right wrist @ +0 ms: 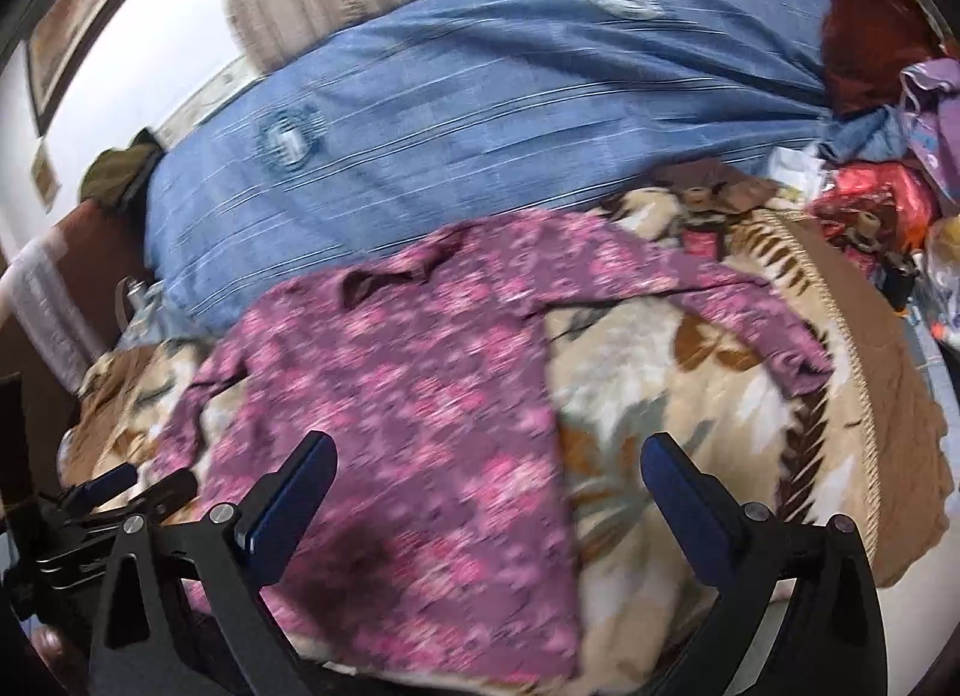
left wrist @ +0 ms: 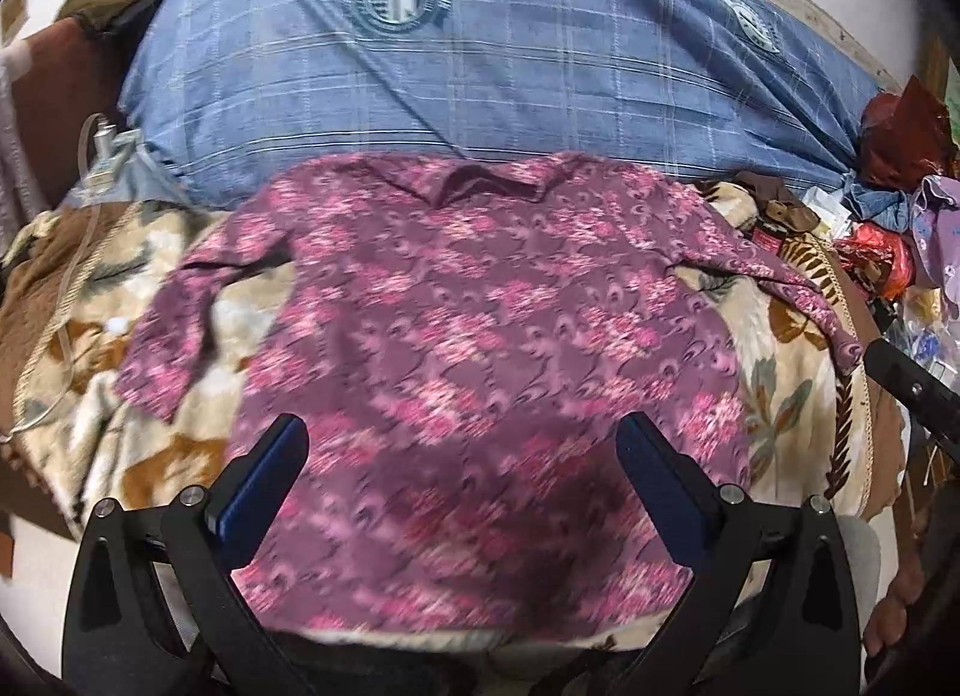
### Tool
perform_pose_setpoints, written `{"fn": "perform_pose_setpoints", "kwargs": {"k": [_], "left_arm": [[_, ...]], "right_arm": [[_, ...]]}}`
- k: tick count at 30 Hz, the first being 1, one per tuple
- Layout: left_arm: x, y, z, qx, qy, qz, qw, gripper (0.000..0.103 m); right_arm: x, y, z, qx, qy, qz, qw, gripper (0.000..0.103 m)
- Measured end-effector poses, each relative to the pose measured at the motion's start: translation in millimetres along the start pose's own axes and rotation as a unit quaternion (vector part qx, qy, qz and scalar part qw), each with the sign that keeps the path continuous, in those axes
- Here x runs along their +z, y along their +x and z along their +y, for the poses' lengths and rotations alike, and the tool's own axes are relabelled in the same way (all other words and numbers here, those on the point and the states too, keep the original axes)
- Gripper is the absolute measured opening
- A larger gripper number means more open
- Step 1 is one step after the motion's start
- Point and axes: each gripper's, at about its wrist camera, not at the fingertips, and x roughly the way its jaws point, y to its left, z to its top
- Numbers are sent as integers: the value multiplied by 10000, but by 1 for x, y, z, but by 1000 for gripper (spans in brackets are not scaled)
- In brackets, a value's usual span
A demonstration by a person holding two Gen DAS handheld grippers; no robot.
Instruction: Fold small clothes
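Here – purple floral shirt [left wrist: 468,324] spread flat, sleeves out | both grippers' fingers [left wrist: 264,492] spread, empty

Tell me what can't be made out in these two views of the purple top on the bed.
- Purple floral long-sleeved top: its hem, in the left wrist view, runs behind the open left tongs and the bottom edge.
- Its print: motion blur in the right wrist view smears it.
- Cluttered pile of bags and cloth: too blurred and small to identify.
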Motion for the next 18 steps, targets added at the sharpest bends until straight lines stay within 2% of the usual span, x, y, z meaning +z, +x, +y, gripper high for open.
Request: {"fn": "perform_pose_setpoints", "kwargs": {"k": [4,8,10,14,18], "left_arm": [[13,27,-26,-300,151,161,9993,103],[25,48,-65,-628,404,291,9968,103],[30,56,-85,-807,487,330,9950,103],[35,63,-118,-1079,604,429,9914,103],[32,68,-147,-1173,779,511,9887,103]], "right_arm": [[9,23,-52,-115,463,141,9988,97],[23,42,-125,-452,990,97,9940,96],[30,51,-158,-576,1253,129,9904,89],[25,61,-236,-452,2426,259,9687,83],[9,78,-271,-274,3170,481,9468,82]]}}
